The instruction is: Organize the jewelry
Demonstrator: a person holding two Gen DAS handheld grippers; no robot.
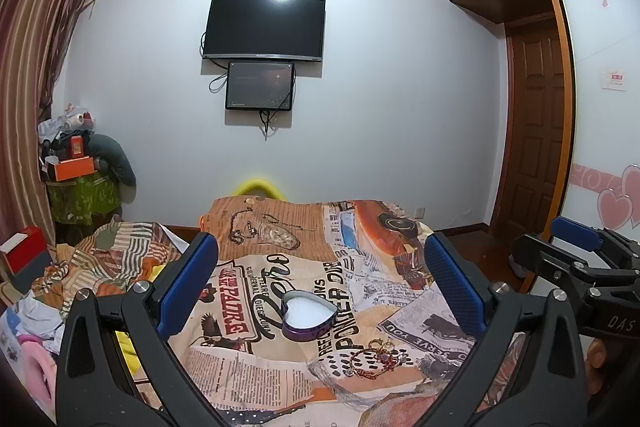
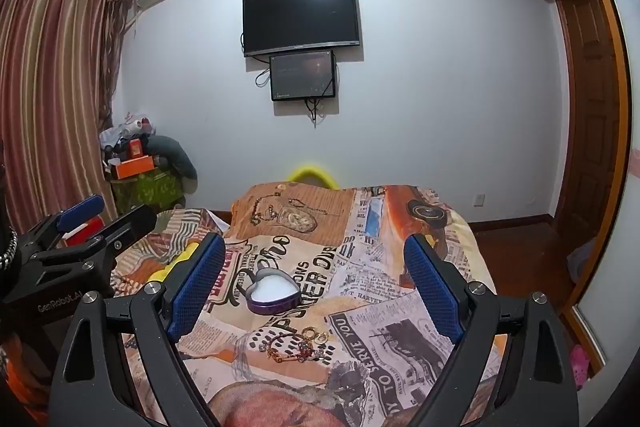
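in the left wrist view, the left tongs (image 1: 320, 275) stand wide apart and grip nothing, hovering over the bed (image 1: 404, 307) with its newsprint-patterned cover. the landmark is the purple heart-shaped box (image 1: 308, 315), lid off and showing only its white lining, so nothing seems stored in it yet. the jewelry (image 1: 374, 357), a small tangle of gold and red chain with rings, lies on the cover near the box, on the side closer to the camera and a little to the right, not touching it. the right tongs (image 1: 576, 247) show at the right edge, also spread. in the right wrist view, the right tongs (image 2: 316, 287) are fully open and empty; the heart-shaped box (image 2: 274, 293) again looks empty, and the jewelry (image 2: 298, 345) sits just in front of it. by my judgement the organizing has barely started: every piece is left to pick up.
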